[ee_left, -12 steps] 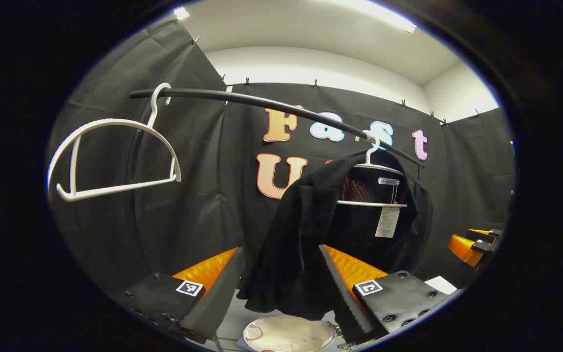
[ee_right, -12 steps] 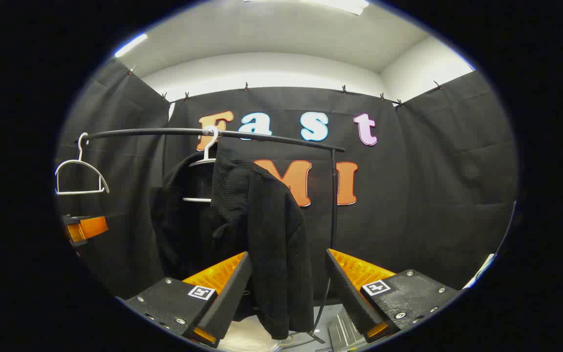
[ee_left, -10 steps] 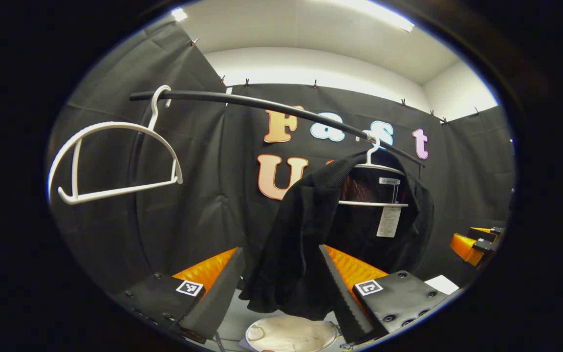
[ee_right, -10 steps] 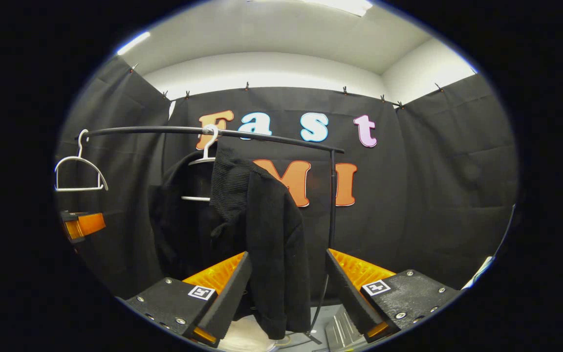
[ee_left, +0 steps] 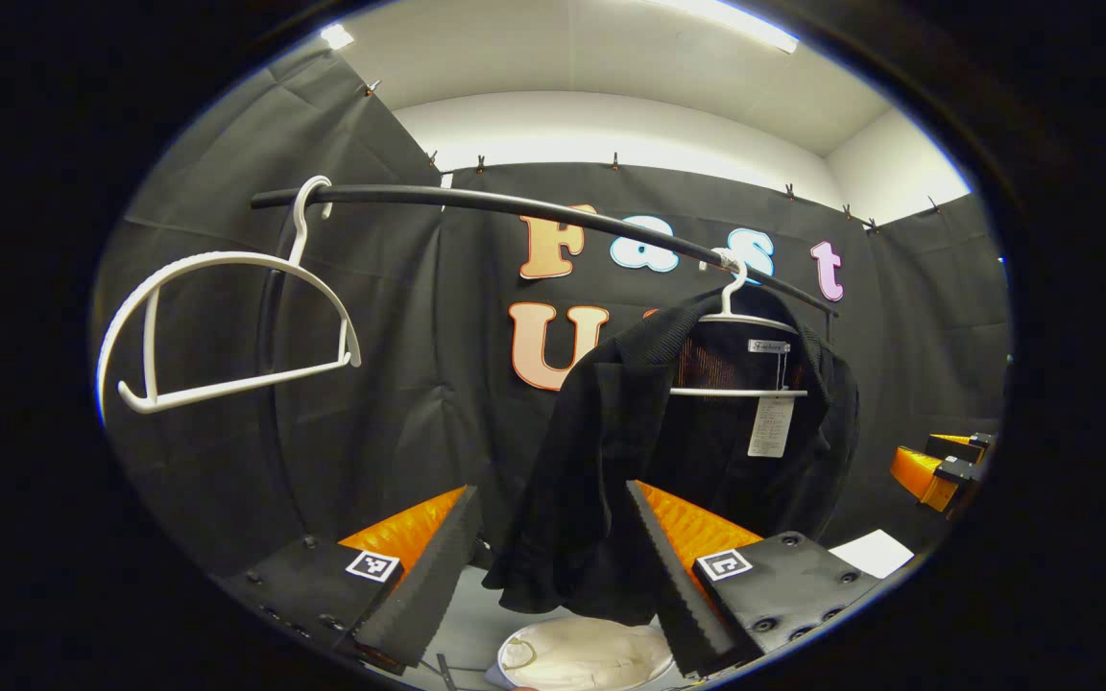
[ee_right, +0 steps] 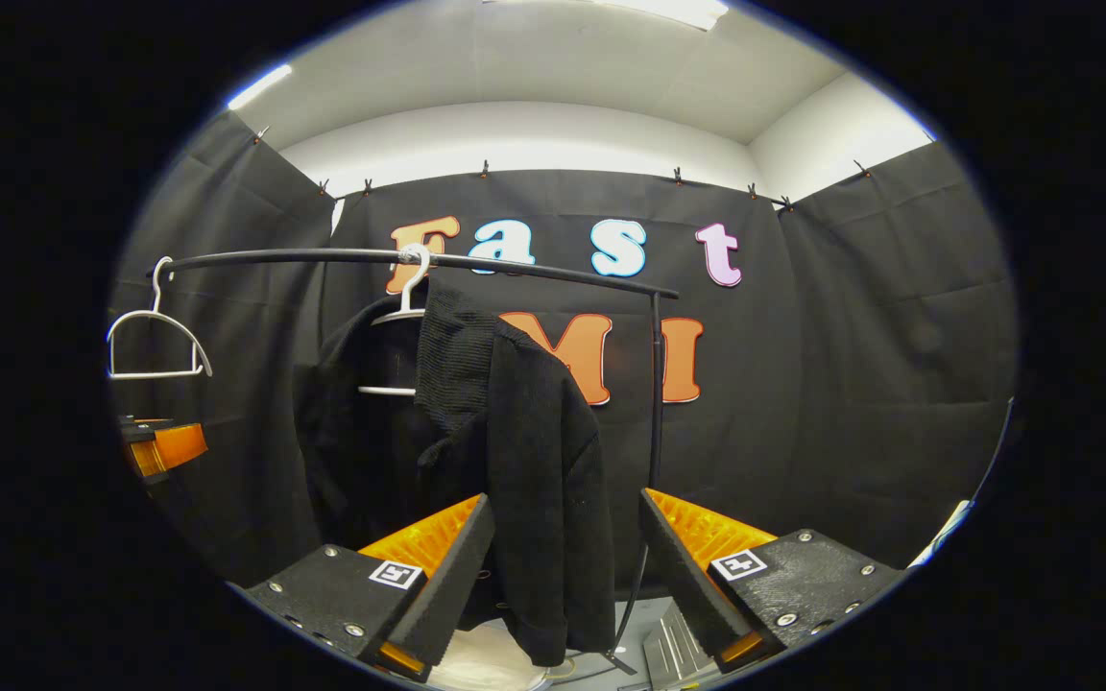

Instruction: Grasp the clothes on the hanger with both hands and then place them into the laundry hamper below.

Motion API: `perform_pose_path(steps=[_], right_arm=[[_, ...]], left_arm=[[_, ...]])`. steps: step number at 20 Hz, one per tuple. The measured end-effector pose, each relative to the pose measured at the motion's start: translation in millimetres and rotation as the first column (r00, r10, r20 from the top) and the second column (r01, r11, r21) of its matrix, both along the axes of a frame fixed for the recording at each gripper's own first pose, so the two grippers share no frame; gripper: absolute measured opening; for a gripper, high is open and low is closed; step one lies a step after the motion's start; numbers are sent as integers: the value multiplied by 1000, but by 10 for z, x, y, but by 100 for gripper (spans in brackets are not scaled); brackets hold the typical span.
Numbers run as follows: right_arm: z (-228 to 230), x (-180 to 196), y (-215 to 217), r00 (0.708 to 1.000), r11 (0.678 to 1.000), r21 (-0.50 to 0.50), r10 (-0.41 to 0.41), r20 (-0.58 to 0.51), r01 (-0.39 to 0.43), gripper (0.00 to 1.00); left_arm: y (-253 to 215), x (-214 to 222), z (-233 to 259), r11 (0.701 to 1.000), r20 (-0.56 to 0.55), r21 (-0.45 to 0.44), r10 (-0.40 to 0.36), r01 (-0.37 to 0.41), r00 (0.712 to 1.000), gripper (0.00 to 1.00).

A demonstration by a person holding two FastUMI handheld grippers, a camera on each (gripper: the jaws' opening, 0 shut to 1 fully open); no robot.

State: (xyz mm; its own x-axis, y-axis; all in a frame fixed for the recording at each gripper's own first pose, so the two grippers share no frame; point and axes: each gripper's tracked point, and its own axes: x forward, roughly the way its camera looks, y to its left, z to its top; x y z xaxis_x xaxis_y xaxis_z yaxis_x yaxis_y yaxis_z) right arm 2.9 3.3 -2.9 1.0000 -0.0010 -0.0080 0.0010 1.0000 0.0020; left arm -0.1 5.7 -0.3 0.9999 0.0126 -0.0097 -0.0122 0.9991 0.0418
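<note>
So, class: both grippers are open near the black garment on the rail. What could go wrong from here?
1. The black garment still hangs on its hanger; pulling it could drag that hanger off the rail.
2. The hamper sits low behind the left gripper, so a drop may miss.

Black cloth walls (ee_right: 851, 365) under a lit white ceiling (ee_right: 534, 67).

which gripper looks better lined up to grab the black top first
Probably the left gripper: in its own view the hem of the black garment hangs between its open fingers. The right gripper, also open, frames a hanging side of the garment too, so the edge is slight.
</note>
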Motion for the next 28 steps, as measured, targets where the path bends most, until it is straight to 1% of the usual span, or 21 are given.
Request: perform_pose_path(steps=[3,6,7,8,10,11,12,13,16,21,22,23,24,26,27,28], right_arm=[[-65,9,37,1000,1000,5,5,-16,-5,100],[-71,33,120,1000,1000,14,19,-24,-18,100],[-58,44,154,999,1000,10,25,-23,-25,100],[-49,58,200,999,999,3,32,-21,-32,100],[-63,89,294,999,999,-8,48,-25,-48,100],[-75,117,353,998,998,-6,58,-29,-59,94],[-82,167,414,997,998,1,68,-32,-68,100],[-86,196,462,997,997,10,76,-34,-76,100],[-109,286,595,995,995,31,96,-41,-95,100],[-210,484,842,991,992,37,123,-58,-121,100],[-254,524,856,991,992,40,122,-62,-120,100],[-279,574,876,991,992,42,119,-66,-116,100],[-304,643,894,991,993,42,112,-72,-109,100],[-381,782,885,993,996,31,88,-81,-86,100],[-416,842,863,994,997,23,71,-87,-69,100],[-449,904,858,994,998,17,60,-94,-58,100]], left_arm=[[-17,14,18,1000,14,-11,-13,13,1000,93],[-1,38,23,1000,13,-1,-9,9,1000,93],[4,45,26,1000,13,1,-9,9,1000,97],[6,55,29,1000,13,1,-8,8,1000,93],[18,54,9,1000,8,-2,-6,6,1000,93],[22,55,-3,1000,6,-2,-6,6,1000,93],[24,59,-19,1000,3,0,-6,6,1000,97],[31,69,-29,1000,1,4,-4,4,1000,93],[69,71,-44,1000,-1,11,7,-7,1000,93],[155,135,-115,1000,-16,8,25,-24,1000,93],[176,141,-127,1000,-17,11,29,-29,999,93],[192,153,-132,999,-19,13,32,-32,999,97],[201,168,-144,999,-22,16,34,-34,999,93],[228,182,-166,999,-25,17,38,-37,999,93],[252,194,-176,999,-25,16,44,-44,999,97],[280,204,-173,998,-23,18,55,-54,998,93]])
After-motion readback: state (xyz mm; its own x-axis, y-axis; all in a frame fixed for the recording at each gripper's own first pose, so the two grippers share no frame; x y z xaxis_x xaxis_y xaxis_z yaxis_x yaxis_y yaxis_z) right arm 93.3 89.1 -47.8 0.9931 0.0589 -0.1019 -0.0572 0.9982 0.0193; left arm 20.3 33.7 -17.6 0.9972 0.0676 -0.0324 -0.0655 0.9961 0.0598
